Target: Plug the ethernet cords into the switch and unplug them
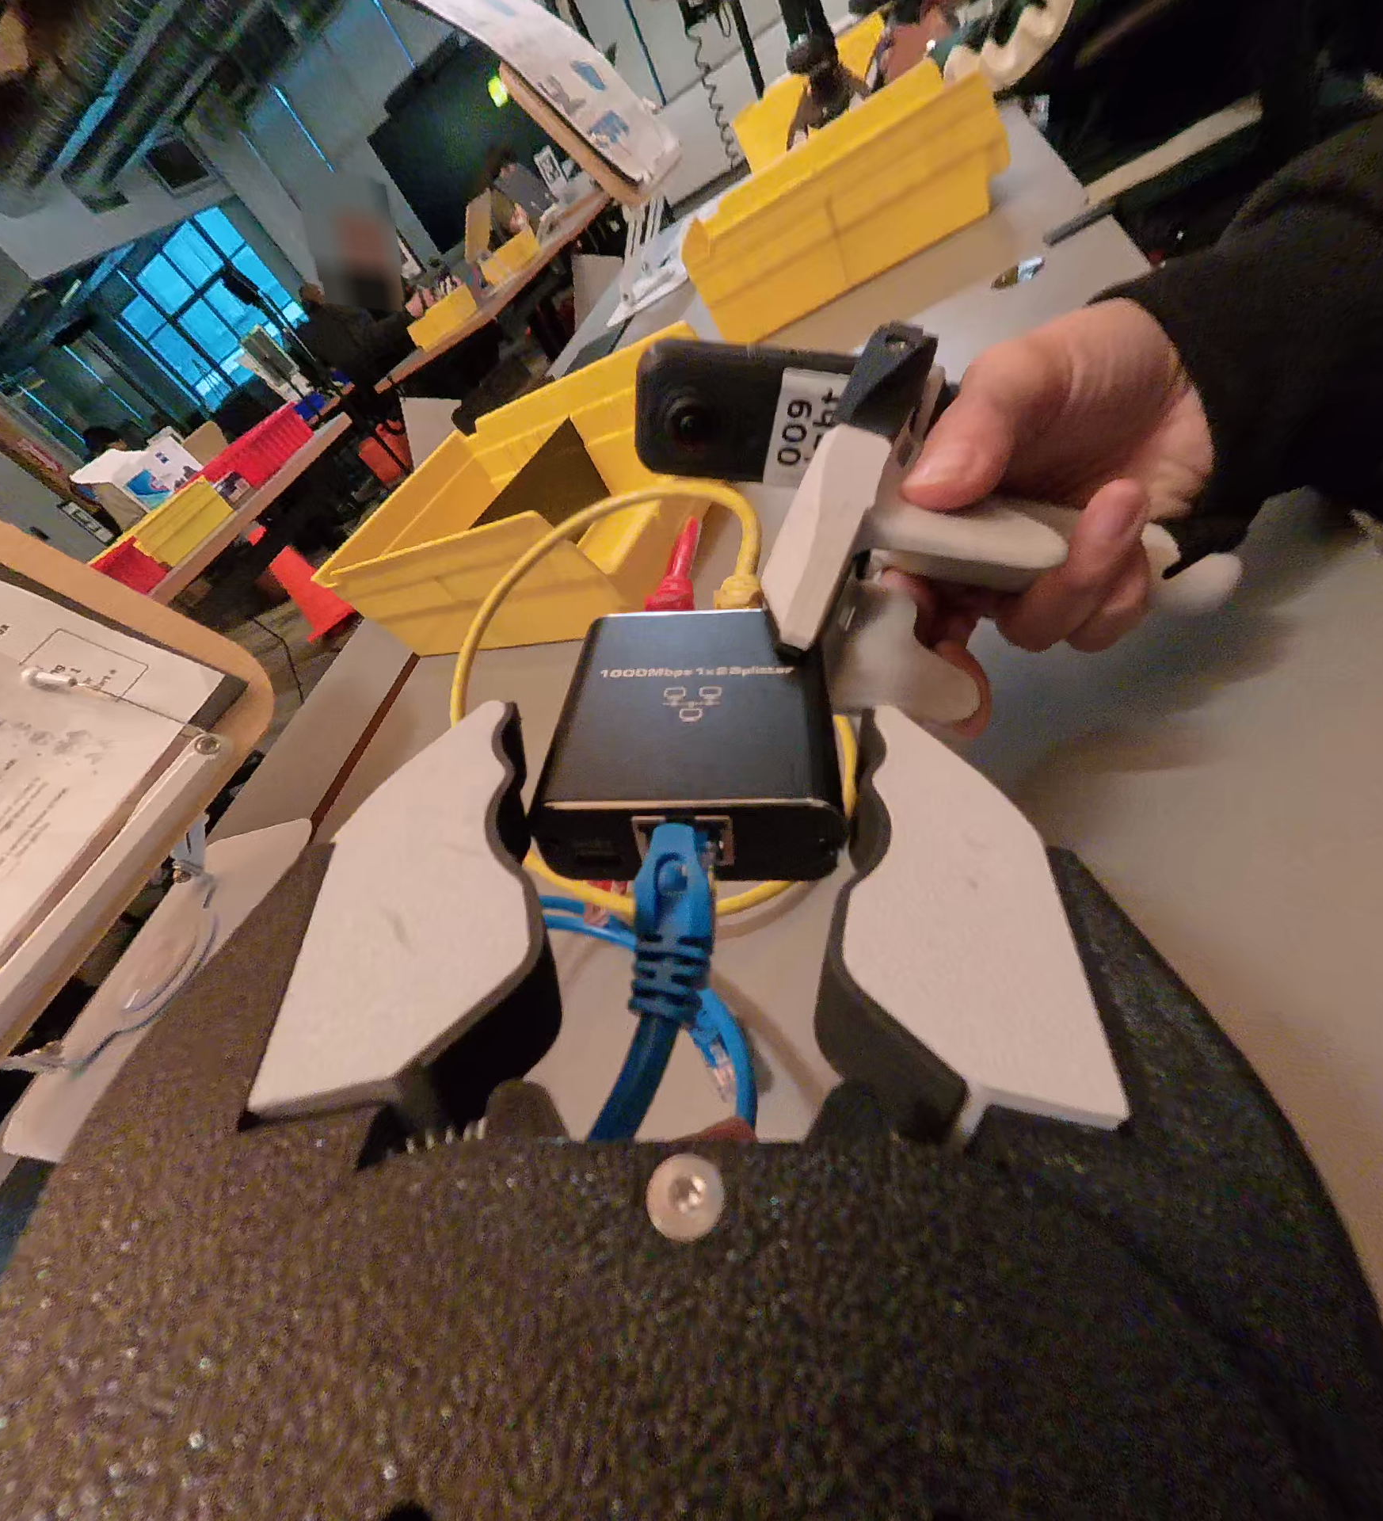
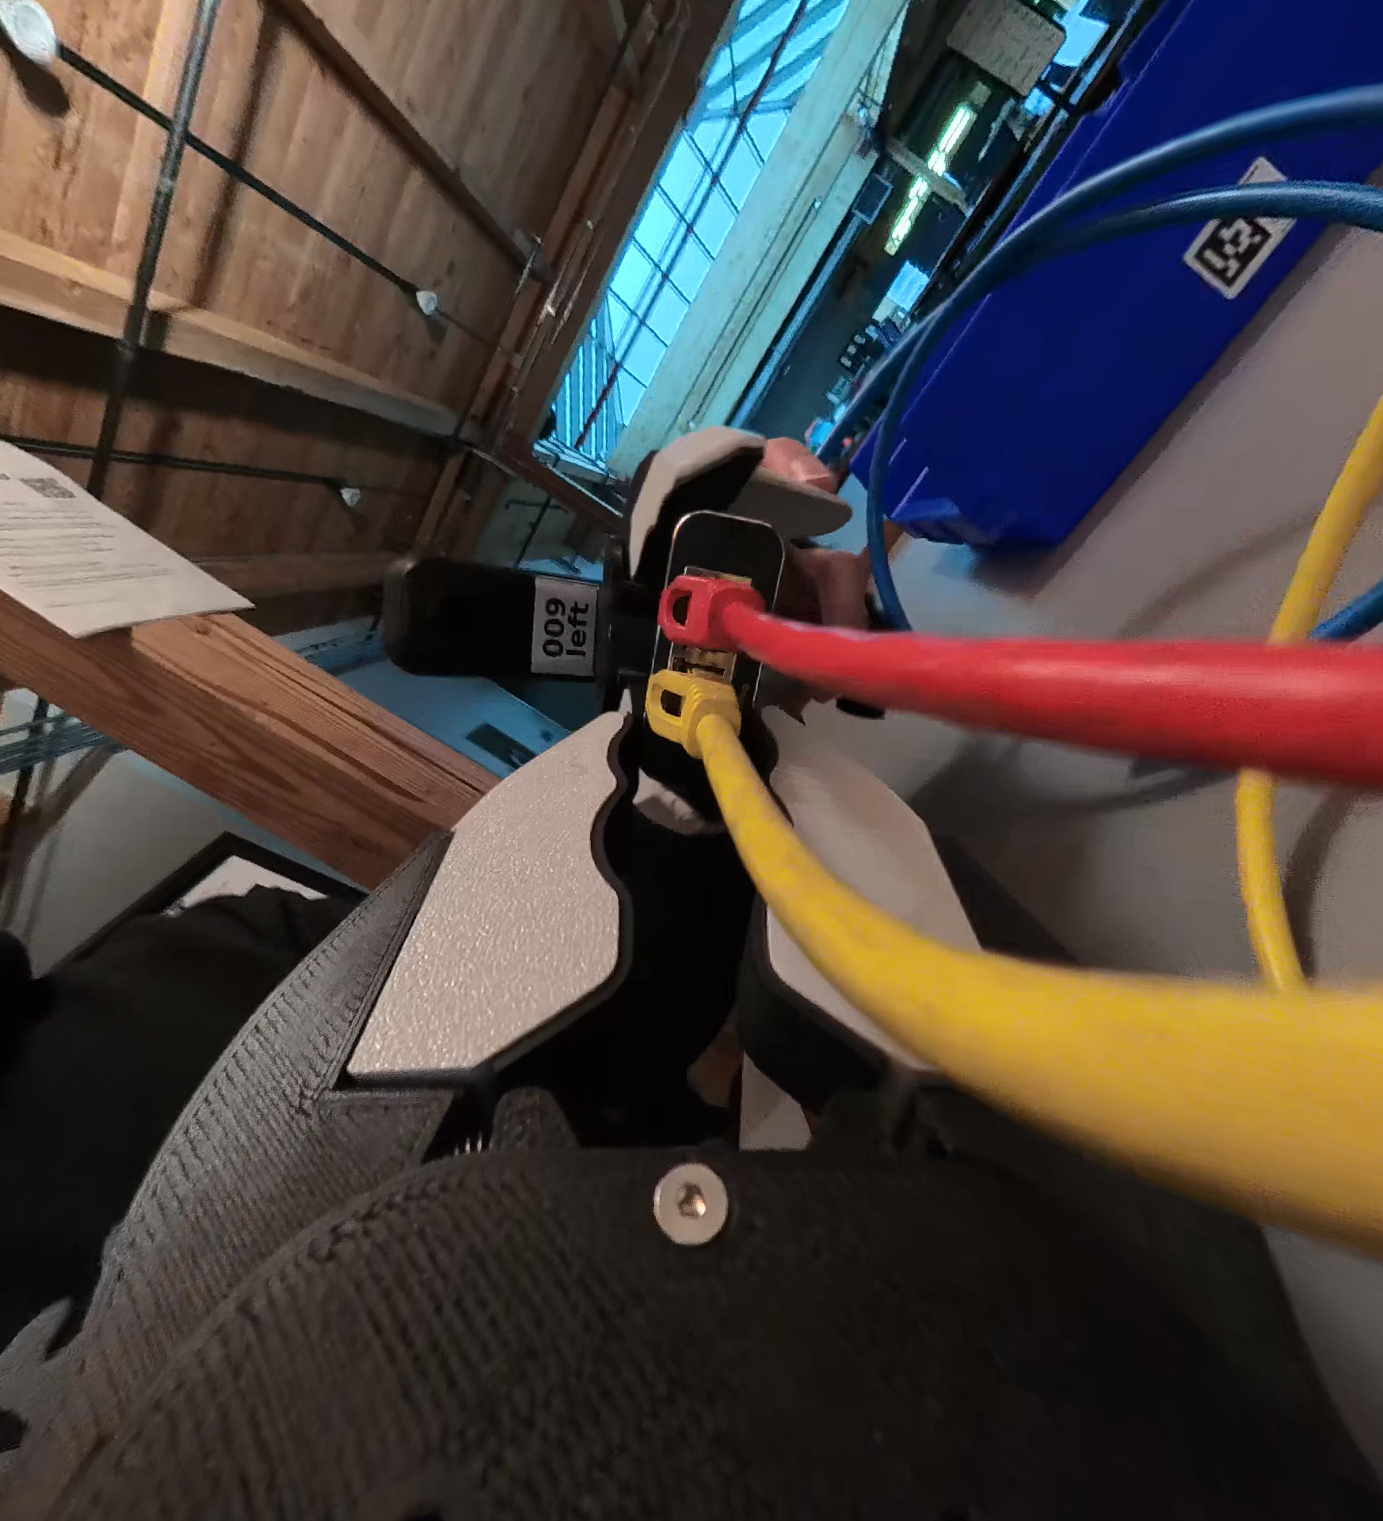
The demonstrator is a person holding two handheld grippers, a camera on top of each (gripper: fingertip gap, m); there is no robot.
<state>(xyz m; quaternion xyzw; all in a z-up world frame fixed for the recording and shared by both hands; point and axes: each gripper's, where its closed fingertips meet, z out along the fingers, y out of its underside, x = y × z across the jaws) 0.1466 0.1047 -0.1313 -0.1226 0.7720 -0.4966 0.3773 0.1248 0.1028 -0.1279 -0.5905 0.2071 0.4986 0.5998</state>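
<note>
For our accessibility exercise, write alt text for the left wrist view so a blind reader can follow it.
A small black metal switch box sits clamped between the left claw's grey fingers, a blue ethernet cord plugged into its near face. Beyond it, a hand holds the right claw near the yellow cord's plug; yellow plastic bins stand behind.

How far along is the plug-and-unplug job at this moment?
Done: all three cords sit in the switch; the blue plug on its near face, the red plug and yellow plug on the far face. In hand: the left gripper clamps the switch's sides, while the right gripper closes around the yellow plug, apparently to pull it. Left: every cord is yet to come out.
</note>
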